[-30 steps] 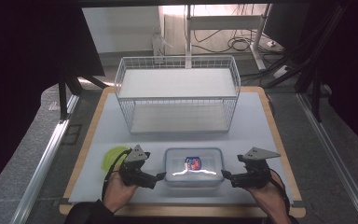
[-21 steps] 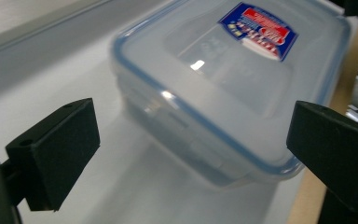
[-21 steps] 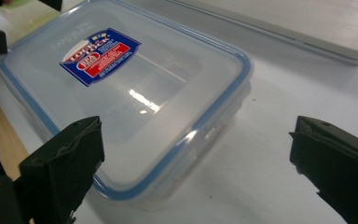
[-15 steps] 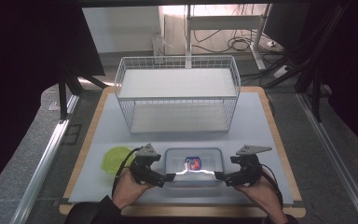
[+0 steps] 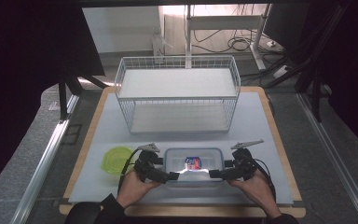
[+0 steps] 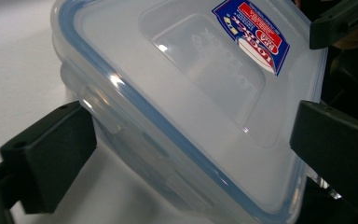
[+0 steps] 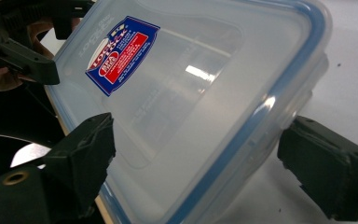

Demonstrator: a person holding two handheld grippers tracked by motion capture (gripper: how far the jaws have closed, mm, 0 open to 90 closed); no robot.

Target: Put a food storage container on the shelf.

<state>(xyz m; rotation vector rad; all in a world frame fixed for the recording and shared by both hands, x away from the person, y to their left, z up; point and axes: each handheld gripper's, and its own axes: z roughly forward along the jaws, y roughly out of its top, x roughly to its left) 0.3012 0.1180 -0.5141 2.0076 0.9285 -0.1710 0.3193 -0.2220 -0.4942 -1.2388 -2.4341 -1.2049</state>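
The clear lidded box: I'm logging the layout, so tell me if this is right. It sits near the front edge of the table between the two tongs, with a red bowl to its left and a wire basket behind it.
Not quite: the bowl is yellow-green, not red, as the high view shows. The rest holds: the clear lidded box sits near the front edge between the left tongs and right tongs, with the wire basket behind it.

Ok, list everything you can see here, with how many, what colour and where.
Food container: one, clear with blue-rimmed lid and red-and-blue label, near edge of the mat, between both grippers.
Small lid: one, yellow-green, left of the container.
Wire basket: one, white, far half of the mat.
Mat: one, white, on the table.
Table: one, wooden edge.
Left gripper: one, black, jaws either side of the container's left end.
Right gripper: one, black, jaws either side of its right end.
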